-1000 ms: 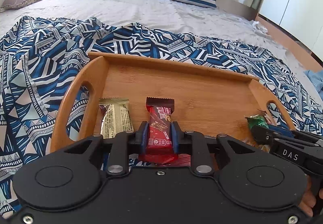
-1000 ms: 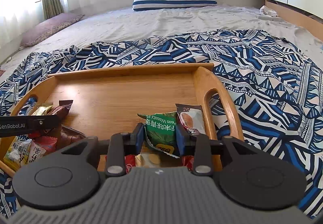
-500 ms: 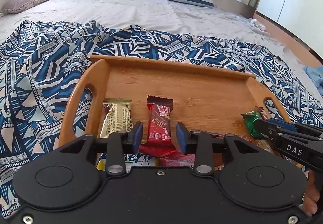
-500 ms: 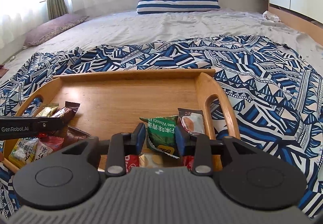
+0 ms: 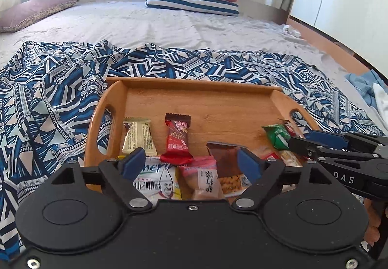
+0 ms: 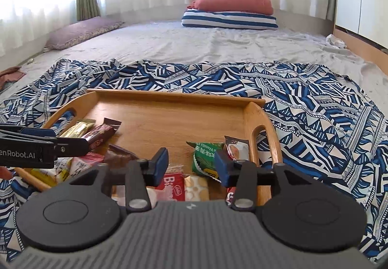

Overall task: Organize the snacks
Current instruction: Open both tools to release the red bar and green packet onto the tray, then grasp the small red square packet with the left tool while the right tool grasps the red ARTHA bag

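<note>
sunlit curtains and a wide bed with a grey sheet fill the background, and a blue-and-white patterned cloth [image 5: 60, 89] is spread over the mattress. on that cloth sits a bamboo serving tray with cut-out handles [image 5: 201, 85], and the snacks lie inside it, mostly crowded along its near edge.

the left claw [image 5: 191, 164] hovers over the near left part of the tray with its blue pads spread wide and nothing between them. the right claw [image 6: 191, 163] hangs over the near right part, also parted and empty, with a green foil snack packet [image 6: 206, 155] lying just ahead of it beside a small white-and-brown sachet [image 6: 236, 149].

a red wrapped wafer bar [image 5: 177, 138] and a pale gold wrapped bar [image 5: 138, 138] lie side by side, lengthwise, on the left. nearer, a pink-topped small pouch [image 5: 203, 176], a brown wrapper [image 5: 224, 159] and a white bag with a printed face [image 5: 155, 181] overlap in a heap.

these packets are probably very light, with crinkly, slippery film and brittle contents, so a gentle squeeze across the narrow width at mid-length seems best; pinching a crimped end risks the packet swinging or sliding out.

obstacles are few: the overlapping heap may drag neighbours along, the tray's raised handle walls limit a side approach, and the two claws work near each other over the same tray.
</note>
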`<state>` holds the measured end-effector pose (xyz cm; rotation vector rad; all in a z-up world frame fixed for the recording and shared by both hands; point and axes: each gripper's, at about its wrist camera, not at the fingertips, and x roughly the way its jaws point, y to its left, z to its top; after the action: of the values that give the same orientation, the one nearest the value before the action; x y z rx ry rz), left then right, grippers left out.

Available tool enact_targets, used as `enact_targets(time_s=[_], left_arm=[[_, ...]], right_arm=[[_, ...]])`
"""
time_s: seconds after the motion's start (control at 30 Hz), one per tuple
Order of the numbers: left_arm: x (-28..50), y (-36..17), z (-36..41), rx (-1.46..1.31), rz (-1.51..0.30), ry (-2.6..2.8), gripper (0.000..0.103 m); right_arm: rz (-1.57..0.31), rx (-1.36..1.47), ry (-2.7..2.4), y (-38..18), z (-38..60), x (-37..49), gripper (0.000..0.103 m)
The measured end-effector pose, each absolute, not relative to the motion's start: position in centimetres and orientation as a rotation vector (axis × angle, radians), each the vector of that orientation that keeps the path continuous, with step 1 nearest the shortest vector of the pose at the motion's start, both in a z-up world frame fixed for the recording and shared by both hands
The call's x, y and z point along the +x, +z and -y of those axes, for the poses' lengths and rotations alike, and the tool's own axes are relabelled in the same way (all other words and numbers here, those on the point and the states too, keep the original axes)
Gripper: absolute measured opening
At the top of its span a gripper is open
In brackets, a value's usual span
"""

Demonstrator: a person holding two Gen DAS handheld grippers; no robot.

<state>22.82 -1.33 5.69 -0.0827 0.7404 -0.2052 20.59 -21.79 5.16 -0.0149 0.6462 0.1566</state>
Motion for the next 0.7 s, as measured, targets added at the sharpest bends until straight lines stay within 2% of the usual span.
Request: enact_targets(time_s=[0.2, 0.53, 0.7], left_arm=[[19.8, 6.3, 1.0, -0.072, -0.742, -0.242, 0.092], [13.8, 6.1, 1.1, -0.025, -0.729, -0.308, 0.097], [10.4, 5.4, 2.1, 0.014, -0.738, -0.360, 0.098]], right_arm=[[-0.627, 0.009, 0.195, 5.8, 22.0, 17.7, 0.070], [-0.638, 0.066, 0.258, 5.6, 23.2, 12.6, 0.082], [-0.684, 0.105, 0.256, 5.5, 23.8, 11.5, 0.084]])
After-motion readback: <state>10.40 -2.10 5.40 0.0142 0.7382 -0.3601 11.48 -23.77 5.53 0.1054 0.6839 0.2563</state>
